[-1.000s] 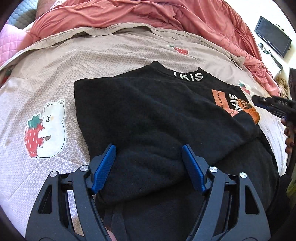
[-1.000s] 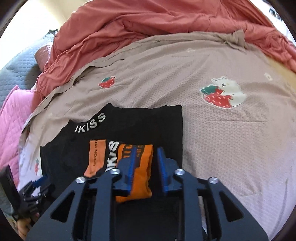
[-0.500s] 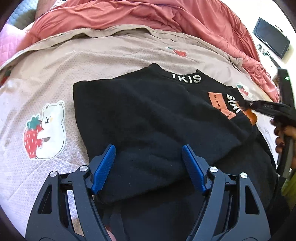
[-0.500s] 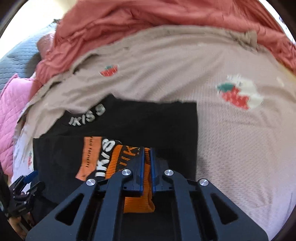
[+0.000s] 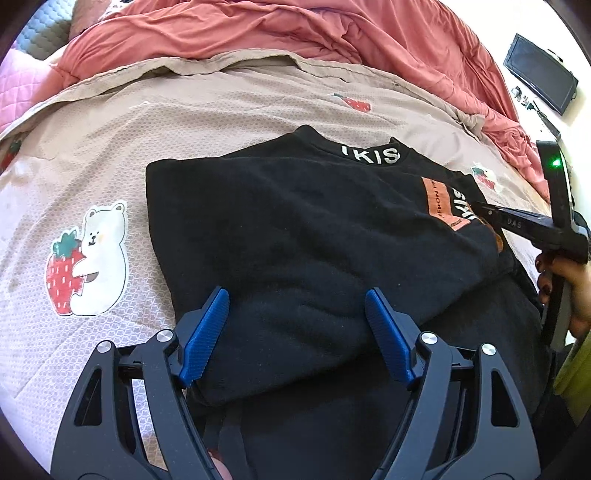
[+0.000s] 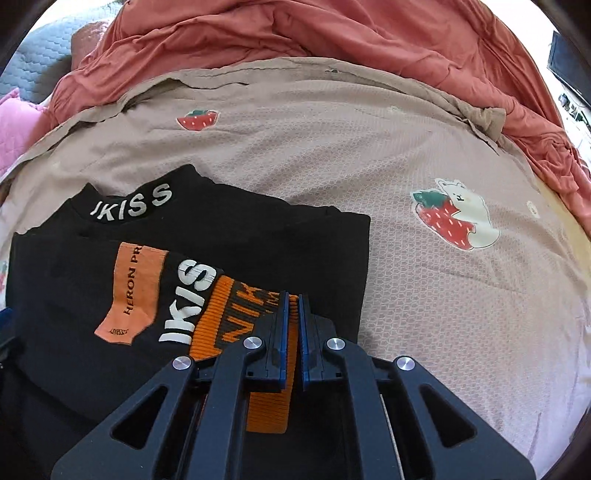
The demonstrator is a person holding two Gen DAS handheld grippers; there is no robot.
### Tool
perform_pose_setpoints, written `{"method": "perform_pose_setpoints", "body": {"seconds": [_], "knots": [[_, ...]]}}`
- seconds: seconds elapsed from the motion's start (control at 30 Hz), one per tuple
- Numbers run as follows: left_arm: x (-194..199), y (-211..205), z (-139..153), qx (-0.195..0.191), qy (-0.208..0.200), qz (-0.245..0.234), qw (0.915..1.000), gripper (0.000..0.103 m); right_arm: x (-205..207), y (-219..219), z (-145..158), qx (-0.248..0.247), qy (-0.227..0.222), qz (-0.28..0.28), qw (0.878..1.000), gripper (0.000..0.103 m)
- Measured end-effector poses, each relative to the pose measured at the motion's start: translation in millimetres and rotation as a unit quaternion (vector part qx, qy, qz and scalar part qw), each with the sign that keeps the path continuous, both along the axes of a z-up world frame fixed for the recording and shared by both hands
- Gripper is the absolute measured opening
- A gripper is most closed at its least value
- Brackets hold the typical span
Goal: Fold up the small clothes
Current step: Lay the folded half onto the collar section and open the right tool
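A black sweater (image 5: 295, 221) with white collar lettering lies partly folded on the bed. My left gripper (image 5: 297, 328) is open wide at its near edge, with a thick fold of the black cloth lying between the blue pads (image 5: 205, 332). In the right wrist view the sweater (image 6: 258, 229) shows an orange label and an orange ribbed cuff (image 6: 229, 314). My right gripper (image 6: 291, 317) is shut on that cuff, and orange cloth shows in the thin slit between its pads. From the left wrist view the right gripper (image 5: 484, 210) comes in from the right edge, held by a hand (image 5: 565, 280).
The beige bedspread (image 5: 221, 122) carries strawberry-and-bear patches (image 5: 92, 258) (image 6: 454, 218). A red duvet (image 5: 295, 29) is bunched along the far side and a pink quilt (image 5: 18, 85) lies at the far left. A dark screen (image 5: 539, 74) stands off the bed at the right.
My right gripper came down onto the orange cuff and its jaws went from apart to shut on it. The left gripper has stayed where it was, still wide.
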State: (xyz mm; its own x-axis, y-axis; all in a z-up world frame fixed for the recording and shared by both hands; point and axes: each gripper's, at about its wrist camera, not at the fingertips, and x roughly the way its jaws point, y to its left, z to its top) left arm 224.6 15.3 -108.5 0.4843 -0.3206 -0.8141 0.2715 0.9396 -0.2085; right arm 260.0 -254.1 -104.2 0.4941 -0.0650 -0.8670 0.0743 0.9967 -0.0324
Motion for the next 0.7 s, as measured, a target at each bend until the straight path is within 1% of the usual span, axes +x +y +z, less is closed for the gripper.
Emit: {"method": "perform_pose_setpoints", "body": {"seconds": [0.07,0.13,0.2,0.23,0.27,0.33,0.37,0.43,0.47,0.5,0.57,0.6,0.63,0.7], "knots": [[0.1,0.2,-0.1,-0.002,0.001,0.001,1.0,0.07,-1.3,-2.6,3.4,0.013,-0.002,-0.008,1.0,0.005],[0.4,1.4,0.3,-0.007,0.004,0.003,1.0,0.07,-6.8,-11.0,13.2,0.04,-0.016,-0.023,0.999,0.01],[1.0,4.5,5.0,-0.019,0.011,0.009,0.9997,0.071,-17.1,-20.3,26.5,0.072,-0.036,-0.033,0.996,0.013],[0.2,7.0,10.1,-0.032,0.01,0.012,0.9994,0.072,-23.8,-23.7,32.9,0.085,-0.044,-0.034,0.995,0.014],[-0.3,8.2,13.1,-0.039,0.009,0.013,0.9991,0.072,-28.0,-24.4,36.3,0.089,-0.046,-0.031,0.994,0.016],[-2.4,9.6,20.2,-0.048,0.002,0.015,0.9988,0.072,-37.5,-22.0,39.7,0.098,-0.042,-0.018,0.994,0.019],[-3.9,9.1,23.0,-0.044,-0.003,0.015,0.9989,0.072,-41.1,-19.3,39.2,0.103,-0.037,-0.009,0.994,0.02],[-6.0,7.3,25.5,-0.039,-0.007,0.011,0.9991,0.072,-46.6,-14.4,34.6,0.107,-0.024,-0.004,0.994,0.033],[-6.0,6.8,25.7,-0.039,-0.006,0.009,0.9992,0.072,-47.8,-12.8,31.3,0.109,-0.017,-0.005,0.994,0.037],[-6.0,6.1,24.9,-0.039,-0.005,0.008,0.9992,0.072,-48.4,-11.1,25.8,0.112,-0.007,-0.007,0.994,0.037],[-5.8,3.7,19.7,-0.032,0.0,0.005,0.9995,0.072,-47.0,-7.8,14.9,0.116,0.014,-0.008,0.993,0.036],[-5.8,2.5,16.3,-0.026,0.003,0.004,0.9996,0.072,-47.4,-4.7,10.4,0.114,0.023,-0.004,0.993,0.015],[-5.5,0.9,11.8,-0.015,0.008,0.003,0.9998,0.072,-48.5,0.3,9.1,0.101,0.026,0.004,0.995,0.009],[-4.6,-0.4,8.1,-0.001,0.013,0.004,0.9999,0.072,-52.7,5.5,18.6,0.072,0.012,0.014,0.997,0.008]]}}
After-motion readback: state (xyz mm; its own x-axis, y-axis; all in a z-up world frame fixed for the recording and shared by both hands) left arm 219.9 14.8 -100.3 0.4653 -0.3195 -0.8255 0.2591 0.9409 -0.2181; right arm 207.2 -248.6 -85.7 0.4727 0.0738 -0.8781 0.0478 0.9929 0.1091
